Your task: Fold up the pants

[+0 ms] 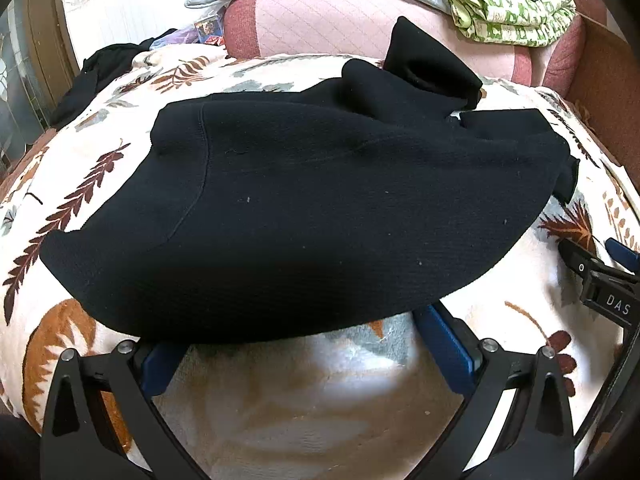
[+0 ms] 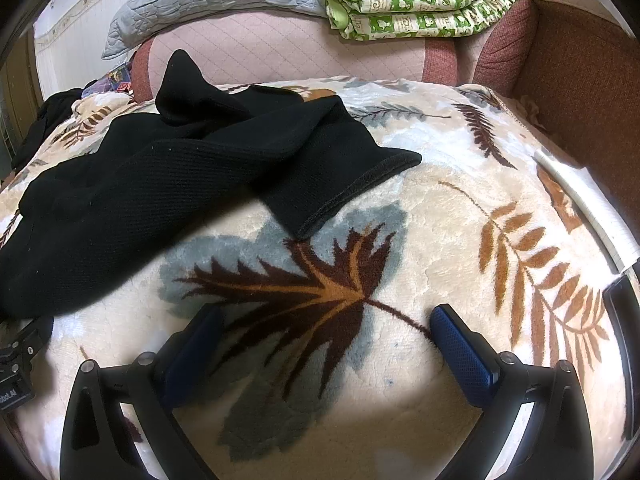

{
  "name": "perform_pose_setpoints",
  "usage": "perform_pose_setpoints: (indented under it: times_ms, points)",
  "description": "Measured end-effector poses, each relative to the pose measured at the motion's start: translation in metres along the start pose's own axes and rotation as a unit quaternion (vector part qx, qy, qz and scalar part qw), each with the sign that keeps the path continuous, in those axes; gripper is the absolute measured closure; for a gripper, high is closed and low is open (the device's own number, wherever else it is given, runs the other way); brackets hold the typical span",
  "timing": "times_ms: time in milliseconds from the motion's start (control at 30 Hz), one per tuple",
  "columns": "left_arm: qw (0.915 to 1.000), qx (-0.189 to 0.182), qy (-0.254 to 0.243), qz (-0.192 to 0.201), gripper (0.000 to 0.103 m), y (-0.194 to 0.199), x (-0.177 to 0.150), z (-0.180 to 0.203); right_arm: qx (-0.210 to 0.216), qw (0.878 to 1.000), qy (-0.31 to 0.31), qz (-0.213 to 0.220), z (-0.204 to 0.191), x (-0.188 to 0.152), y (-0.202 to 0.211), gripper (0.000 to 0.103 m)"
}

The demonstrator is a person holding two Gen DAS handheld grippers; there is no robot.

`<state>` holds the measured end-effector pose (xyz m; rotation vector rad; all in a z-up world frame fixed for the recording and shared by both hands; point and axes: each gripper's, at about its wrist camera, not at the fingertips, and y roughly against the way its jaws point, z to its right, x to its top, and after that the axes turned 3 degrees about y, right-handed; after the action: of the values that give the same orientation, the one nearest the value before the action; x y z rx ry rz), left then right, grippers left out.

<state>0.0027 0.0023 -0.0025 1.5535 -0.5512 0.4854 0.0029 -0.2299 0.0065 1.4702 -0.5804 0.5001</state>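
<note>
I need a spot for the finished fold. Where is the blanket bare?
Bare blanket lies right of the pants, from the leg hem to the brown edge, and around the open right gripper. The left half is crowded with pants.

Bright, even light; fisheye-warped edges

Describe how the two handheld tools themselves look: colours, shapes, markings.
Both match: black, curved linkage arms with triangular cut-outs and silver pivot pins, ending in blue textured pads. The left tool shows its right pad clearly; its left pad is partly under the pants. The right tool shows both pads. In the left view, its black body bears white letters "DAS".
</note>
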Motion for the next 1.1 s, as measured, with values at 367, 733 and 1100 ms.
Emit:
perform_pose_setpoints:
  times_ms: [367,733,1100]
  points:
    - [0.9981,-0.048,0.039,0.002,0.000,0.040,-0.002,-0.017,0.053,0.998,0.006,-0.021,0.009,0.003,0.014,0.000]
    - [0.9978,-0.042,0.052,0.004,0.000,0.057,0.016,-0.033,0.104,0.994,-0.019,-0.009,0.001,0.015,0.040,0.000]
    - [0.9982,-0.031,0.050,0.013,0.000,0.059,0.015,-0.038,0.089,0.996,0.012,-0.003,-0.013,0.026,0.045,0.000]
